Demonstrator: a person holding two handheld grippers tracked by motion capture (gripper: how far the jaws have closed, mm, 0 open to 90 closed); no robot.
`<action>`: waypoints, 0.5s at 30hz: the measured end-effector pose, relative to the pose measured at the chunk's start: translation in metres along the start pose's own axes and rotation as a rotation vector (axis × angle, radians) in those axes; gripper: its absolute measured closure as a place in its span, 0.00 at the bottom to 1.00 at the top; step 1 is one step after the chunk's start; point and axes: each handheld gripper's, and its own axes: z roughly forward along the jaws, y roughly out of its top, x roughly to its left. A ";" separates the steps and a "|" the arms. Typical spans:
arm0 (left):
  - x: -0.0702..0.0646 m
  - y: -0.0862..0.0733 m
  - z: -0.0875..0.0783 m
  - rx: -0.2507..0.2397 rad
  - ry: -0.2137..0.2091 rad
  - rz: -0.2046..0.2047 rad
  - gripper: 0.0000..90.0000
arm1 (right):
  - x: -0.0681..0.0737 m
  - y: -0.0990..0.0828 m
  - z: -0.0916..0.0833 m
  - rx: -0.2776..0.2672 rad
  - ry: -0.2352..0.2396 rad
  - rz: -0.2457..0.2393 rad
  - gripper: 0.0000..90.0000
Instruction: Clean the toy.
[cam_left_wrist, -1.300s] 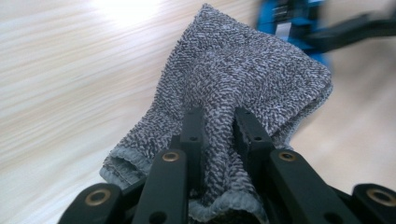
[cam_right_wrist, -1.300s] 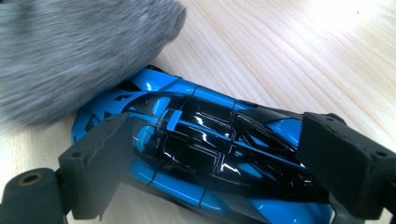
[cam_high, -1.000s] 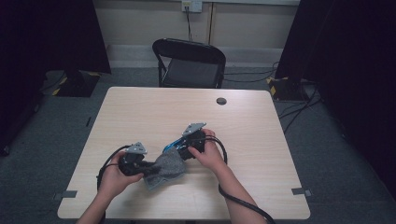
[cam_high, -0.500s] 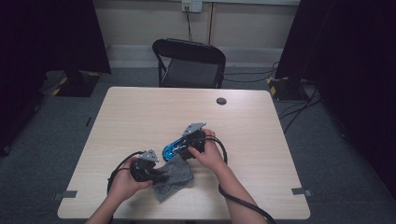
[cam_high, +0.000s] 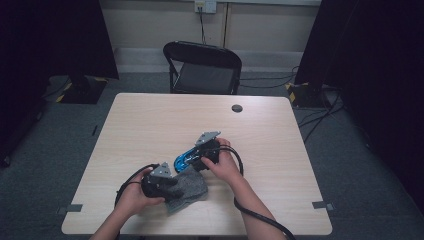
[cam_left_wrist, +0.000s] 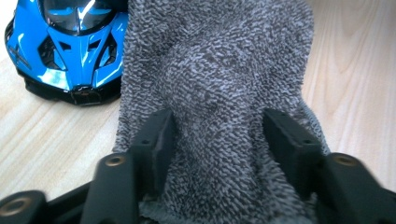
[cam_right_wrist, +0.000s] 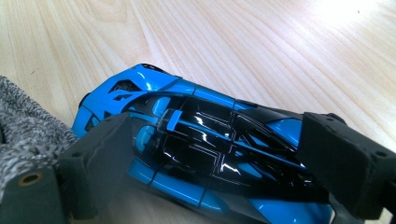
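two grippers work at one spot near the front of the table (cam_high: 150, 120); closest to the person, the left gripper (cam_left_wrist: 215, 135) has its jaws partly apart, with a hump of the grey cloth (cam_left_wrist: 219, 70) bunched up between them; its jaws have just been opening, and the pads sit at the sides of the hump, so the grip looks let go or very loose; the cloth lies flat on the wood straight ahead of those jaws and runs away from them; the blue toy car (cam_left_wrist: 70, 46) is just beside the cloth, on its left in the left gripper view, nose toward the camera; so the left hand is the nearer one to the cloth.

a bit farther off, the right gripper (cam_right_wrist: 210, 154) holds the car; its jaws are wide, one pad on each side of the car's body; the car's long way runs across the gap between the pads, slanting from lower right to upper left, with one end almost touching the cloth; i think the next move is rubbing the cloth on the car, so the cloth has to go sideways toward it.

far back, a small dark round cap (cam_high: 237, 108) sits in the table; behind it stands a black chair (cam_high: 202, 67); i can read no words or brand on the car or the cloth.
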 end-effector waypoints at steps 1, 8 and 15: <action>0.000 0.002 -0.001 0.016 -0.009 -0.020 0.72 | 0.000 0.000 0.000 0.000 0.000 0.000 0.11; -0.009 0.012 -0.010 0.004 -0.115 -0.051 0.84 | 0.000 0.000 0.000 0.000 0.000 0.000 0.12; 0.002 0.009 -0.007 0.070 -0.028 -0.128 0.83 | 0.000 0.000 0.000 -0.002 -0.001 0.001 0.11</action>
